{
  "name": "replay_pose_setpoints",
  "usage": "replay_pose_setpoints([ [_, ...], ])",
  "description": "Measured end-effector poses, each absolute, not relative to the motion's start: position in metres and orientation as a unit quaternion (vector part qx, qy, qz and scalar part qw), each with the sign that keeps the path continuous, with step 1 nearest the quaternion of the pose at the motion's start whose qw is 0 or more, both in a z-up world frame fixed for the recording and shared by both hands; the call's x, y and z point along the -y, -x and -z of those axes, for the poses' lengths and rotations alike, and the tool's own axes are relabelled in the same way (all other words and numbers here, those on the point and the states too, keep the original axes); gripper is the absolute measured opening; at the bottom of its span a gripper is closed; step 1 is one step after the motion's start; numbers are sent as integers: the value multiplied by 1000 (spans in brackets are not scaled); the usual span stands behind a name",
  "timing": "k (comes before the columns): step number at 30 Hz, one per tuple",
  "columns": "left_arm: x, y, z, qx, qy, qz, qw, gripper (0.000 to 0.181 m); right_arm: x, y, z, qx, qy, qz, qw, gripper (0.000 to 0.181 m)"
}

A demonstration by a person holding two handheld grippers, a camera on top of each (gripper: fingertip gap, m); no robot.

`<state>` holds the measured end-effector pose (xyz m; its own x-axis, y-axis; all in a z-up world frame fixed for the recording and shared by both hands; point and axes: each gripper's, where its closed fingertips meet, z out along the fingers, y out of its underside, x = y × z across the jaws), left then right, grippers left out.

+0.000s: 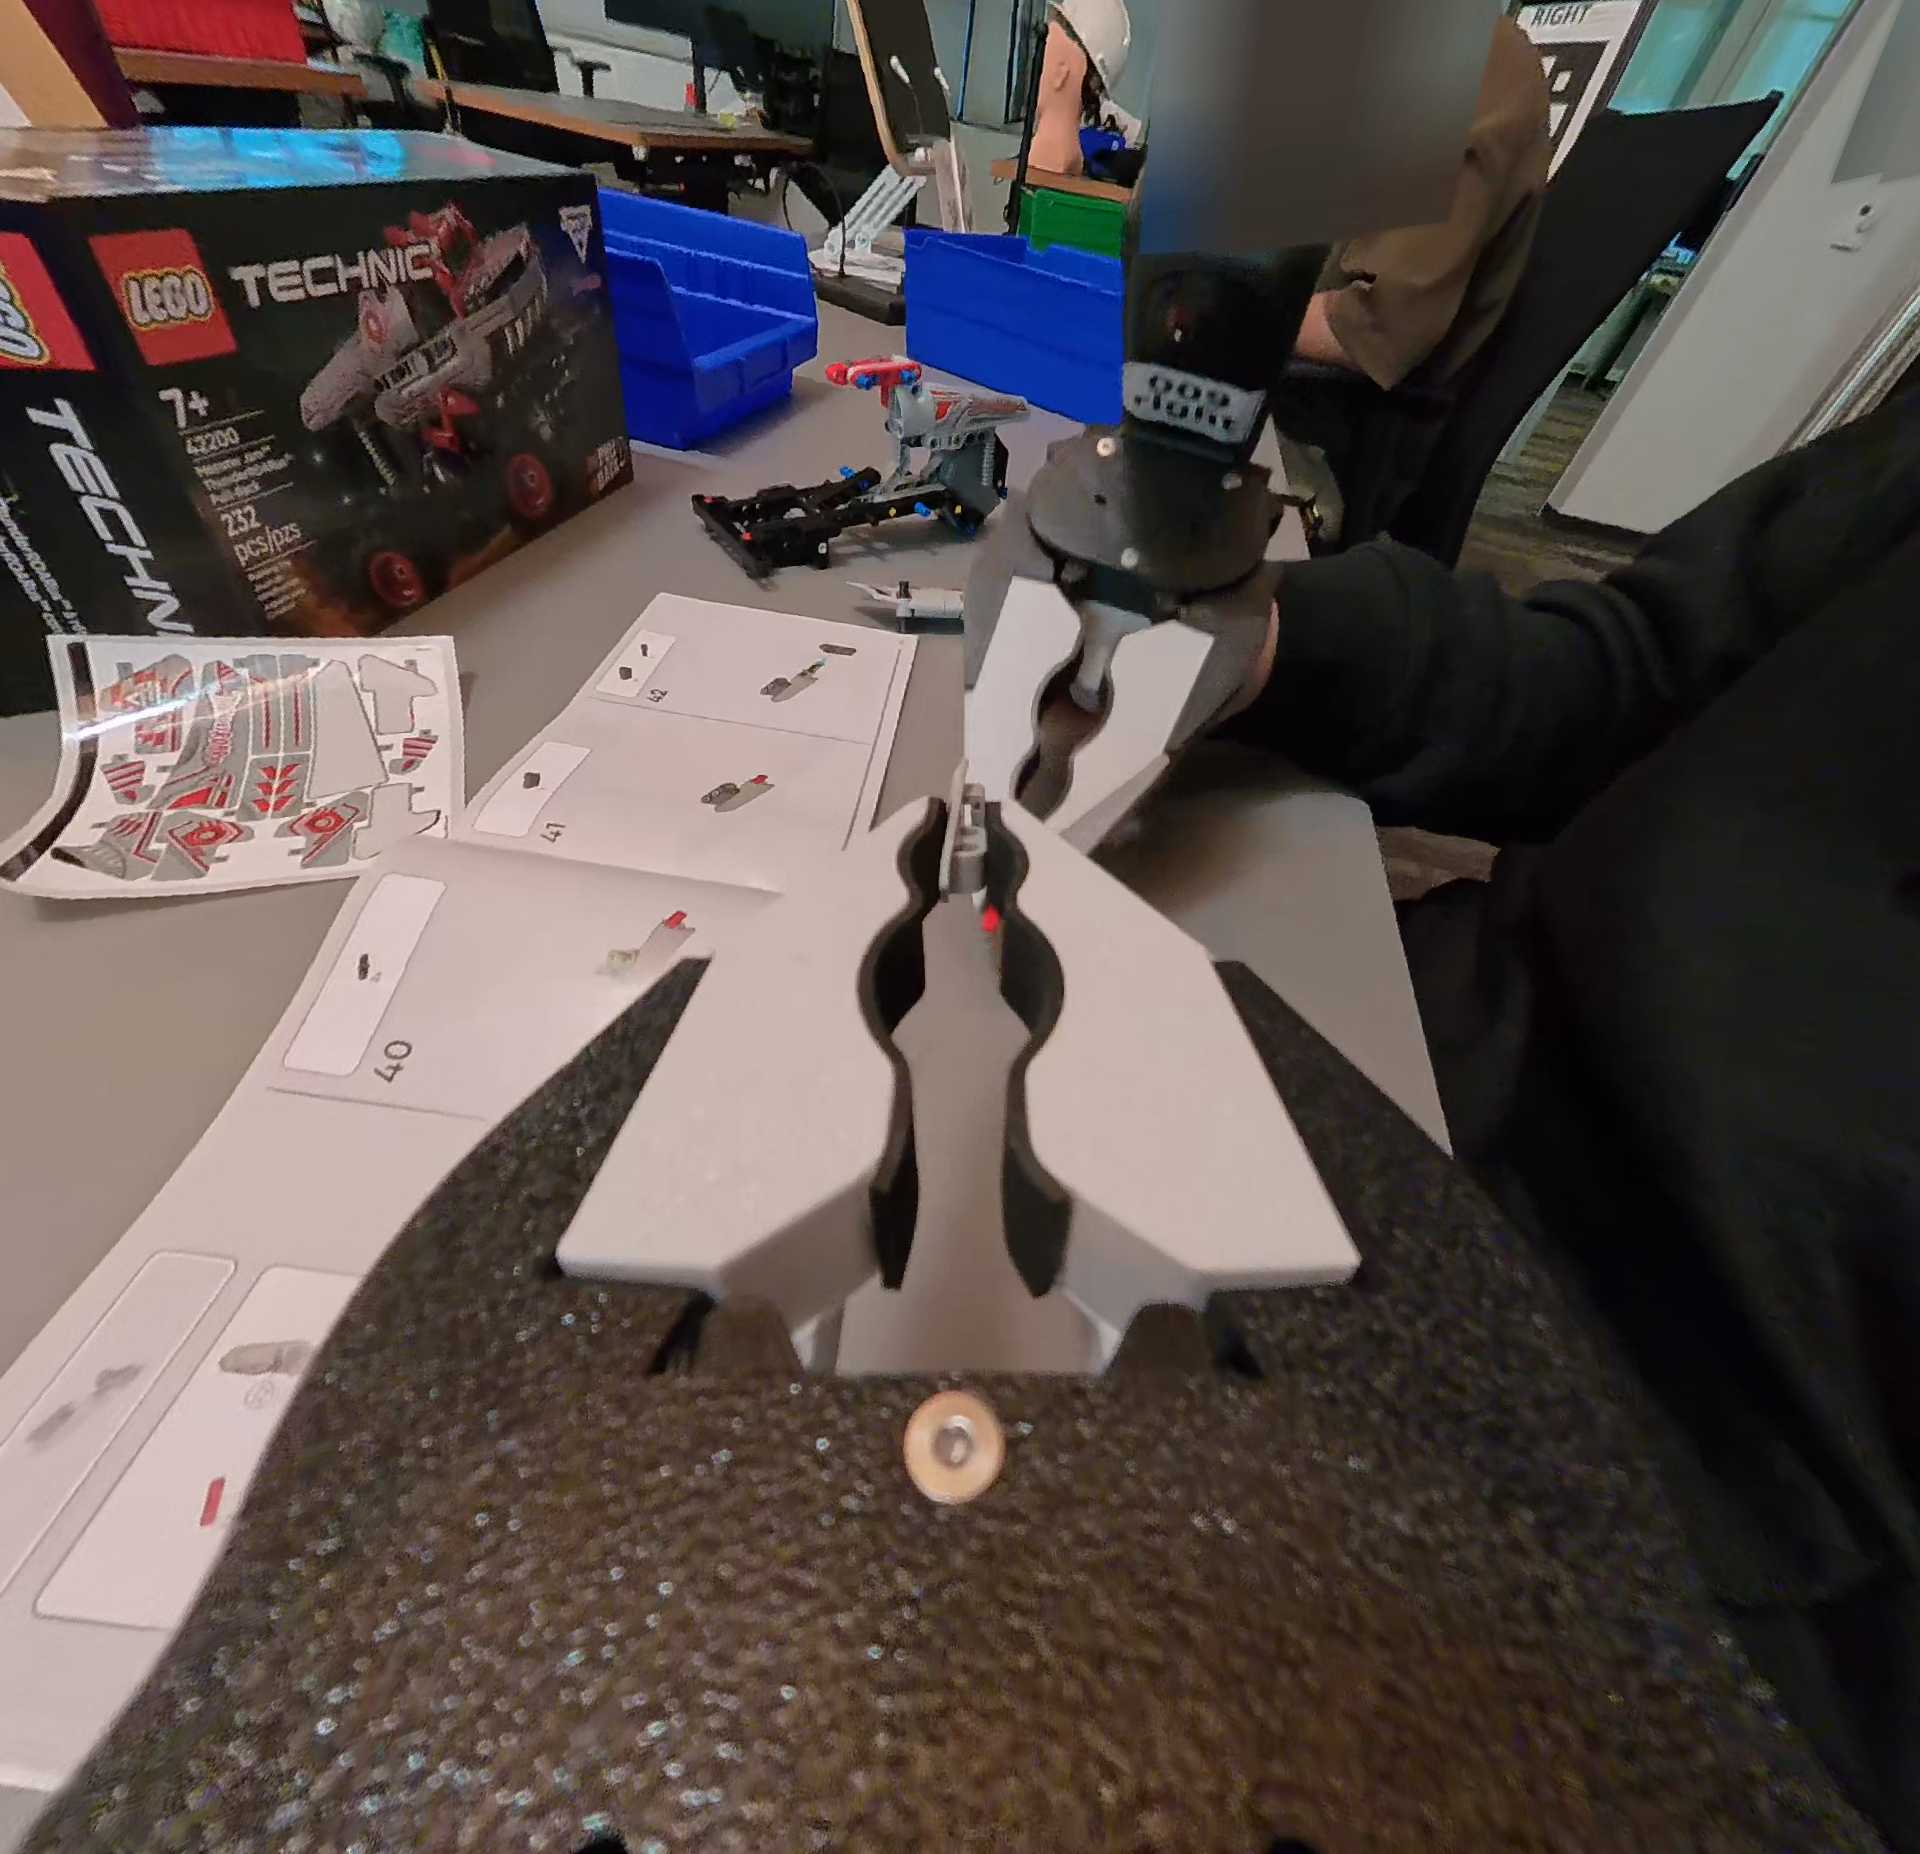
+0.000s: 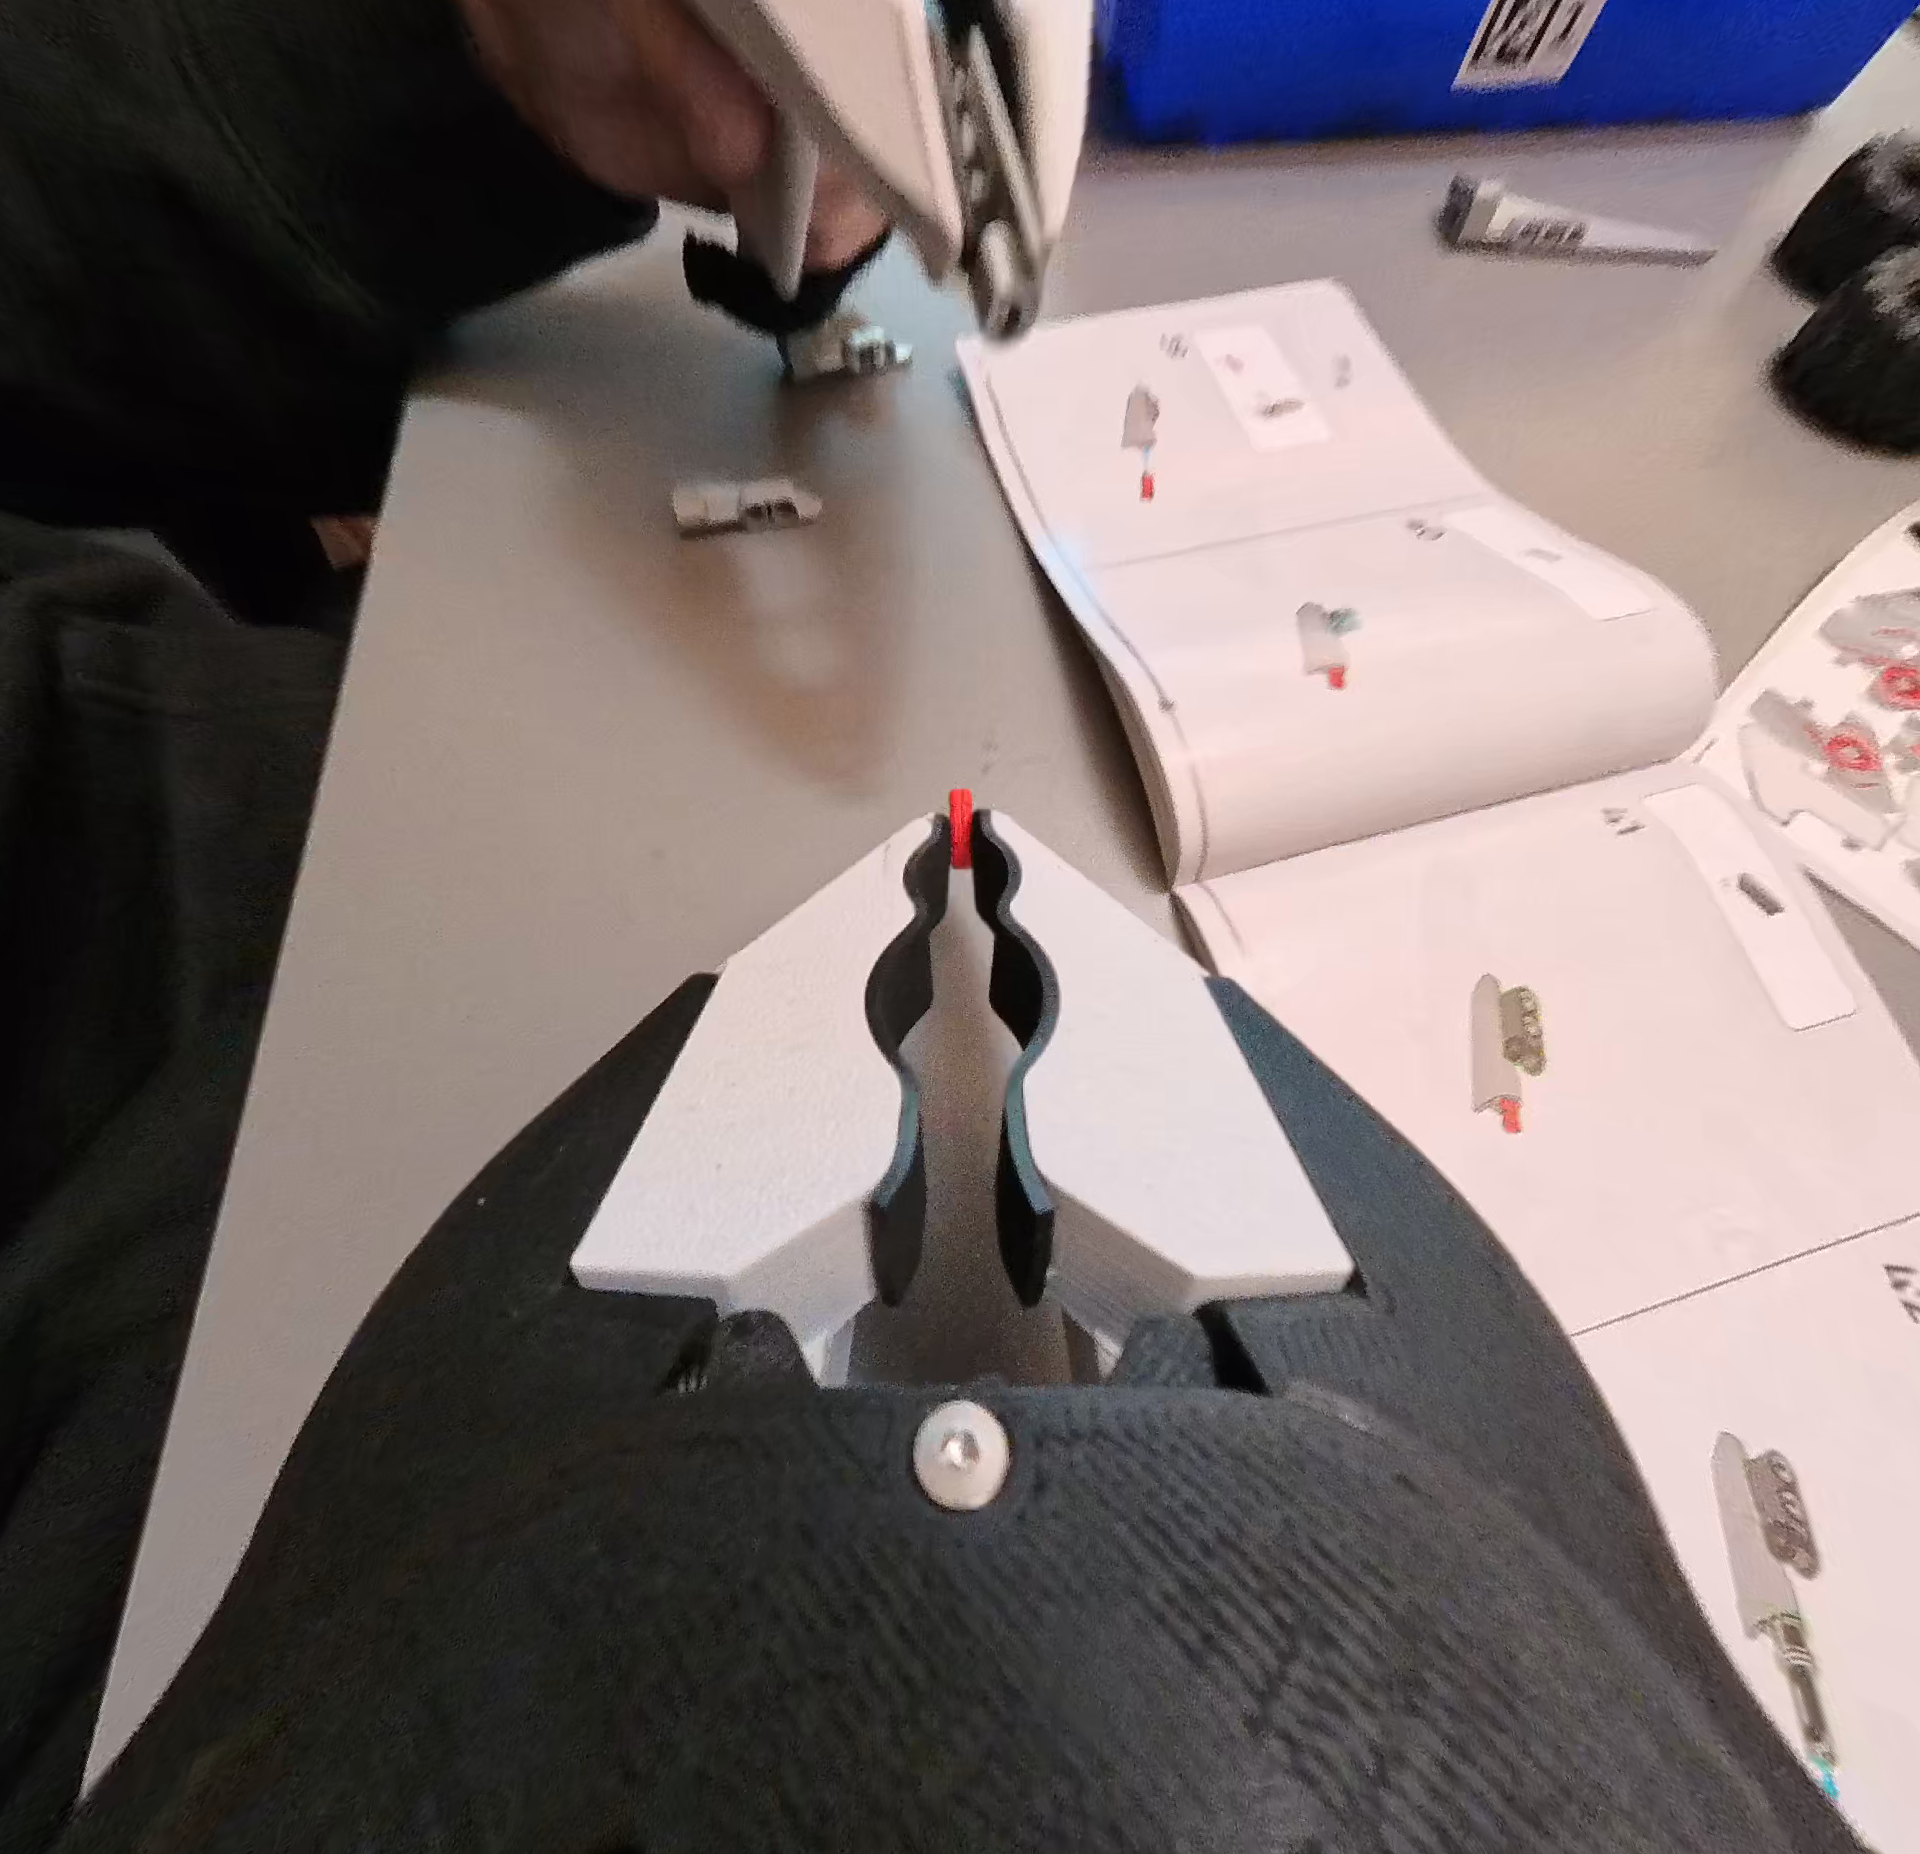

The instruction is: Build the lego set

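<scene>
My left gripper (image 1: pixel 966 817) is shut on a grey Lego beam (image 1: pixel 968 840), held above the open instruction booklet (image 1: pixel 665 755). A small red bit (image 1: pixel 990 916) shows in the gap between its fingers. My right gripper (image 2: pixel 959 817) is shut on a small red Lego piece (image 2: pixel 959 830) above the grey table (image 2: pixel 582 765). In the right wrist view the left gripper (image 2: pixel 1006 308) shows at the top with the holed grey beam (image 2: pixel 987 194). In the left wrist view the right gripper (image 1: pixel 1044 786) hangs close ahead. The partly built model (image 1: pixel 862 474) lies farther back.
The Lego box (image 1: pixel 312 381) and a sticker sheet (image 1: pixel 229 765) are at the left, two blue bins (image 1: pixel 707 318) behind. Loose grey pieces (image 2: pixel 743 505) lie near the table's edge, a grey panel (image 2: pixel 1558 230) and black tyres (image 2: pixel 1860 277) at the right. A seated person's sleeve (image 1: pixel 1558 682) borders the table. The tips of one gripper are about 8 centimetres away from the tips of the other. The grey panel (image 2: pixel 1558 230) is about equally far from each gripper, around 30 centimetres.
</scene>
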<state>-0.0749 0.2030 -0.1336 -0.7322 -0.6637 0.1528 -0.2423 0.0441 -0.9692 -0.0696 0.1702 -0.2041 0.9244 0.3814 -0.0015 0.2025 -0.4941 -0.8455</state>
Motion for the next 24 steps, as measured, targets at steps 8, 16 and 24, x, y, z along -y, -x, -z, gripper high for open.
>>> replay_pose_setpoints([
  [8, -184, 78, 110, -681, 309, 647, 151, 5, -170, 74, 115, 197, 785, 6, 587, 2],
  [16, -176, 85, 85, -609, 295, 732, 79, 5, -167, 80, 93, 216, 766, 64, 602, 2],
  [24, -169, 86, 87, -616, 292, 728, 71, 5, -167, 86, 91, 229, 769, 82, 591, 2],
])
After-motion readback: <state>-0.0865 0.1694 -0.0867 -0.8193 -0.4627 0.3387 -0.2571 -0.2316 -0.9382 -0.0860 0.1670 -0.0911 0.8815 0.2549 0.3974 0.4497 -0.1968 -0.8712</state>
